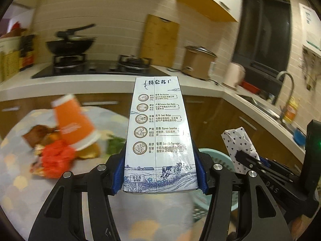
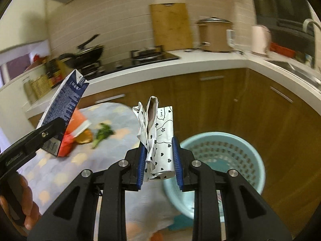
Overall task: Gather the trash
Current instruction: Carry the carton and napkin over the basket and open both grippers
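Left wrist view: the left claw [image 1: 160,177] is clenched on a tall milk carton [image 1: 159,134], its blue pads [image 1: 118,172] pressing both lower sides, the carton held above the cloth-covered worktop [image 1: 18,180]. On that worktop lie an overturned orange paper cup [image 1: 74,122], a crumpled red bag [image 1: 56,158], brown scraps and a green vegetable piece [image 1: 115,143].

Right wrist view: the right claw [image 2: 159,160] grips a crumpled white paper wrapper [image 2: 160,138] printed with small black hearts. Just beyond and to its right, a pale blue slotted basket [image 2: 250,154] sits on the floor beside the worktop, near the wooden cabinets [image 2: 220,100]. The carton shows at left, tilted, in the other claw.
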